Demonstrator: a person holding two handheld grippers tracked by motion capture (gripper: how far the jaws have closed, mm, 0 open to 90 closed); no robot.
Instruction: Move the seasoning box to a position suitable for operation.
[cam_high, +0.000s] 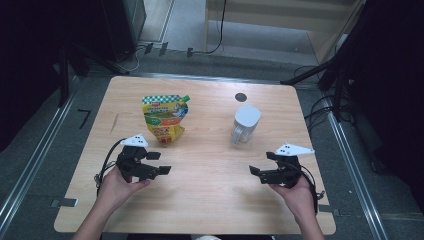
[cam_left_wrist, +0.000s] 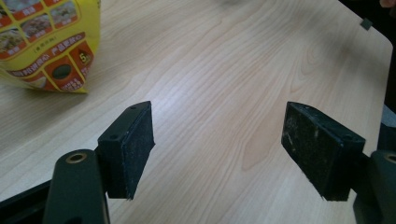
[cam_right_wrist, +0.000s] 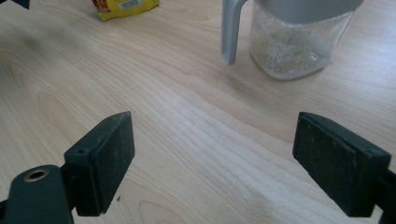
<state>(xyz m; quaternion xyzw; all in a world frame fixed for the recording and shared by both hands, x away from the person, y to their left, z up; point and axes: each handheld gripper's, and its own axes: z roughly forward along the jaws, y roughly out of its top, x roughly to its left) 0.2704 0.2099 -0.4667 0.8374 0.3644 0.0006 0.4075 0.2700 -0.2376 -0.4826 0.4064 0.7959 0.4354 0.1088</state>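
A: Status, left side?
B: Left hand-held gripper (cam_high: 159, 163) jaws wide apart, nothing between them; yellow pouch (cam_high: 164, 119) lies just beyond it on the table (cam_high: 210, 200).
A: Right side?
B: Lidded jug (cam_high: 246, 123) stands upright beyond the right hand-held gripper (cam_high: 262, 164), jaws wide apart, gripping nothing.

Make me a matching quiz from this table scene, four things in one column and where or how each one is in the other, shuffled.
Things:
1. yellow pouch
2. lidded jar
3. left gripper
4. dark round spot

Descriptions:
A. fingers apart, nothing between them, just in front of the pouch
B. on the table's far edge, behind the jar
C. clear body, grey lid and handle, right half of the table
D. spouted, printed packaging, left half of the table

Pairs: 1-D, 2-C, 3-A, 4-B
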